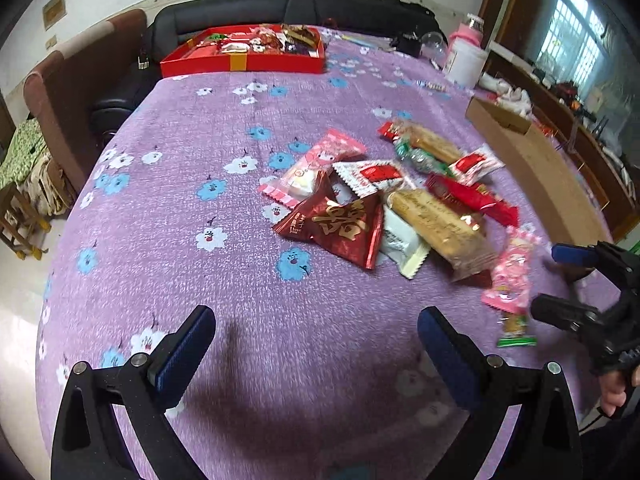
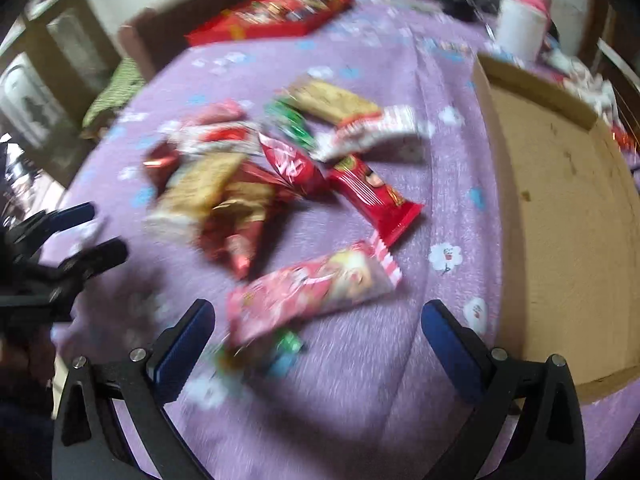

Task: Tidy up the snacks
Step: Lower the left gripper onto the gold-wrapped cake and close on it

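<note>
A loose pile of wrapped snacks lies on the purple flowered tablecloth [image 1: 240, 280]: a dark red triangular packet [image 1: 336, 224], a biscuit pack [image 1: 440, 228], a pink packet [image 1: 320, 164]. My left gripper [image 1: 316, 334] is open over bare cloth, short of the pile. My right gripper [image 2: 318, 330] is open just before a long pink packet [image 2: 316, 284] with a small green sweet [image 2: 288, 344] beside it. Each gripper shows in the other's view: the right gripper [image 1: 560, 280] at the right edge, the left gripper [image 2: 96, 228] at the left edge. The right wrist view is blurred.
A shallow cardboard box [image 2: 560, 208] lies open to the right of the pile. A red tray [image 1: 244, 58] with snacks sits at the table's far edge, before a black sofa [image 1: 280, 12]. A white jar [image 1: 466, 60] with a pink bottle stands far right.
</note>
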`<control>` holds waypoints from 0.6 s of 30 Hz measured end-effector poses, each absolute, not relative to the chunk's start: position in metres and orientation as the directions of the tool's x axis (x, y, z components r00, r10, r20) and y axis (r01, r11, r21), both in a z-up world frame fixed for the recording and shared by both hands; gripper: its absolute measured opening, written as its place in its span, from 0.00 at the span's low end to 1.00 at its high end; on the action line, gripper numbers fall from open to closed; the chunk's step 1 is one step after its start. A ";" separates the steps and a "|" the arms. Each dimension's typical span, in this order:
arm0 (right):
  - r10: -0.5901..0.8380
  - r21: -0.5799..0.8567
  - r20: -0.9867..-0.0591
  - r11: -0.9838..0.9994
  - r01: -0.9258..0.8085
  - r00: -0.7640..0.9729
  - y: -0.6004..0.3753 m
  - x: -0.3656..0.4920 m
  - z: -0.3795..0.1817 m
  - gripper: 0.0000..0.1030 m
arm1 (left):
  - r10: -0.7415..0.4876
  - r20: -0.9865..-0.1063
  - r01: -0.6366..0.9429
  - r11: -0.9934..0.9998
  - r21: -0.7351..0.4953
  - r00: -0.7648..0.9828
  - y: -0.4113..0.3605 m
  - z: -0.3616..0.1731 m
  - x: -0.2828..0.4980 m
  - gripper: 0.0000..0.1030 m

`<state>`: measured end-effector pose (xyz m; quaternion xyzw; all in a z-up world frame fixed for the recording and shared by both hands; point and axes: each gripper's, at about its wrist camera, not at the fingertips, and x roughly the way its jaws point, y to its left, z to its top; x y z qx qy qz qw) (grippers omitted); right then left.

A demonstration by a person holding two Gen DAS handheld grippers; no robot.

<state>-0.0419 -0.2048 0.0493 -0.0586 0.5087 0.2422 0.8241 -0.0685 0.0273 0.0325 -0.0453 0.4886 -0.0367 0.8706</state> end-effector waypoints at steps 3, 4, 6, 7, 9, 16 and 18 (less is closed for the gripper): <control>0.392 0.191 -0.831 0.867 -0.459 0.395 -0.220 -0.053 0.065 1.00 | -0.148 -0.841 0.028 0.987 -0.156 0.521 0.021 0.041 -0.071 0.88; 0.404 0.213 -0.826 0.869 -0.447 0.393 -0.228 -0.054 0.068 1.00 | -0.158 -0.843 0.034 0.986 -0.164 0.514 0.017 0.042 -0.069 0.86; 0.395 0.208 -0.833 0.873 -0.442 0.388 -0.233 -0.052 0.068 0.98 | -0.185 -0.844 0.053 0.981 -0.184 0.503 0.008 0.043 -0.067 0.77; 0.391 0.207 -0.837 0.874 -0.440 0.383 -0.234 -0.050 0.069 0.91 | -0.200 -0.843 0.064 0.979 -0.194 0.500 0.003 0.045 -0.065 0.76; 0.408 0.236 -0.840 0.868 -0.437 0.357 -0.242 -0.050 0.069 0.85 | -0.222 -0.835 0.068 0.974 -0.218 0.504 -0.005 0.050 -0.062 0.76; 0.401 0.213 -0.827 0.871 -0.442 0.393 -0.262 -0.056 0.080 0.85 | -0.304 -0.826 0.019 0.942 -0.335 0.475 -0.012 0.063 -0.032 0.63; 0.398 0.209 -0.826 0.874 -0.439 0.399 -0.269 -0.057 0.083 0.85 | -0.321 -0.827 0.008 0.934 -0.358 0.461 -0.017 0.063 -0.021 0.56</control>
